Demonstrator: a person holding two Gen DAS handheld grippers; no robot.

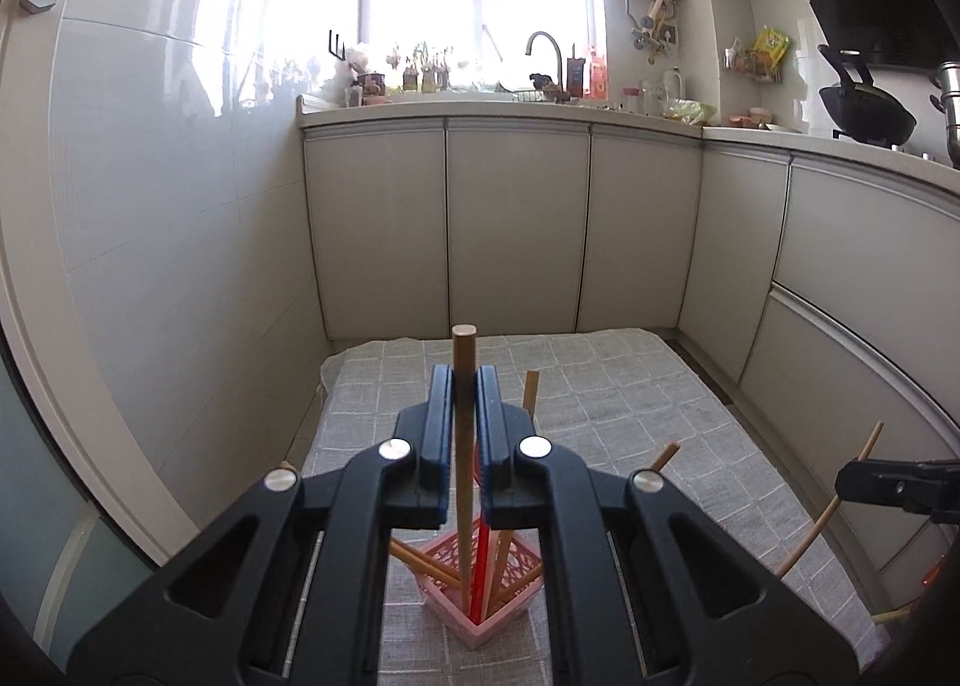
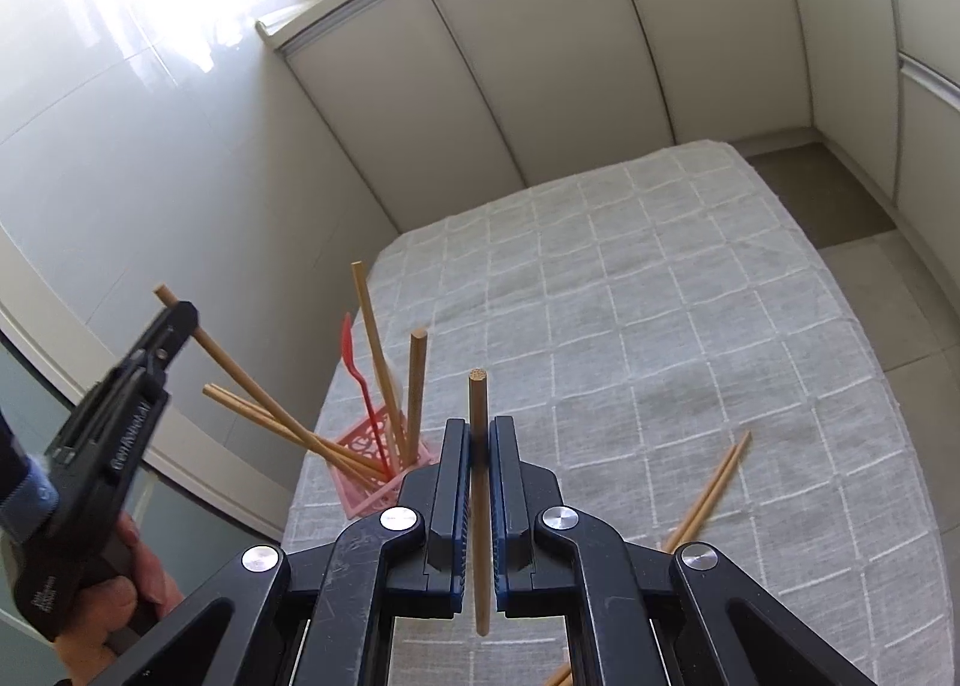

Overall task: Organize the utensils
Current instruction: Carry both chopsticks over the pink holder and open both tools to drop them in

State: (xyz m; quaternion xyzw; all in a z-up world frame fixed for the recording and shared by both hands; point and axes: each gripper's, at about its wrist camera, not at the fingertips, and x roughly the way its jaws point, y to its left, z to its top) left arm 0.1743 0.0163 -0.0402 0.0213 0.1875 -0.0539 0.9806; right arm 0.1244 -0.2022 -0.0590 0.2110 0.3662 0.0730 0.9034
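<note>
Left gripper point(image 1: 463, 386): jaws pinch a chopstick point(image 1: 463, 446) that stands upright between the pads; its top projects toward 12 o'clock past the fingertips, and its lower end sits in the pink holder point(image 1: 480, 620) at 6 o'clock. Right gripper point(image 2: 479, 434): jaws clamp a second chopstick point(image 2: 479, 506), upright between the pads, its tip past the fingertips at 12 o'clock. From there the holder lies at 9 o'clock on the cloth point(image 2: 660, 326); loose chopsticks point(image 2: 714, 488) lie at 3 o'clock.
</note>
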